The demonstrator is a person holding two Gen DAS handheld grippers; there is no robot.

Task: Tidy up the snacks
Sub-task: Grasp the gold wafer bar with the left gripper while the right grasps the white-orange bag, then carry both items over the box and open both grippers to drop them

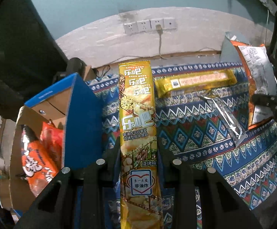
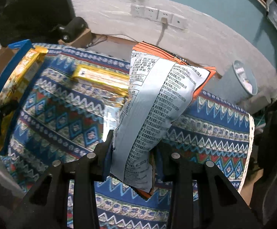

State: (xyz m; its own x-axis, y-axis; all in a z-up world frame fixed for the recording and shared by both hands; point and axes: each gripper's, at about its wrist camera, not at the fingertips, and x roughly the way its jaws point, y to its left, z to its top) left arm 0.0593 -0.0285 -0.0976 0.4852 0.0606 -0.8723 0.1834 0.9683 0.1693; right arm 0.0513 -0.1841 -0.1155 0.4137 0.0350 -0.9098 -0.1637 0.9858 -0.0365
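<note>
My left gripper (image 1: pixel 138 148) is shut on a long yellow chip pack (image 1: pixel 137 114), held above the patterned tablecloth (image 1: pixel 195 133) beside a blue-edged cardboard box (image 1: pixel 81 114) holding orange snack bags (image 1: pixel 37 164). My right gripper (image 2: pixel 134 147) is shut on an orange and white snack bag (image 2: pixel 153 99), its printed back facing me, lifted over the cloth. The same bag shows at the right of the left wrist view (image 1: pixel 256 84). A second yellow pack (image 1: pixel 195 82) lies on the cloth, also in the right wrist view (image 2: pixel 102 78). A silver packet (image 1: pixel 224 118) lies near it.
The cardboard box stands at the table's left edge (image 2: pixel 18 47). A wall with sockets (image 1: pixel 149 25) and a hanging cable runs behind the table. A grey bin (image 2: pixel 243 78) stands on the floor at the right. The cloth's lace edge (image 2: pixel 250 143) marks the table's right side.
</note>
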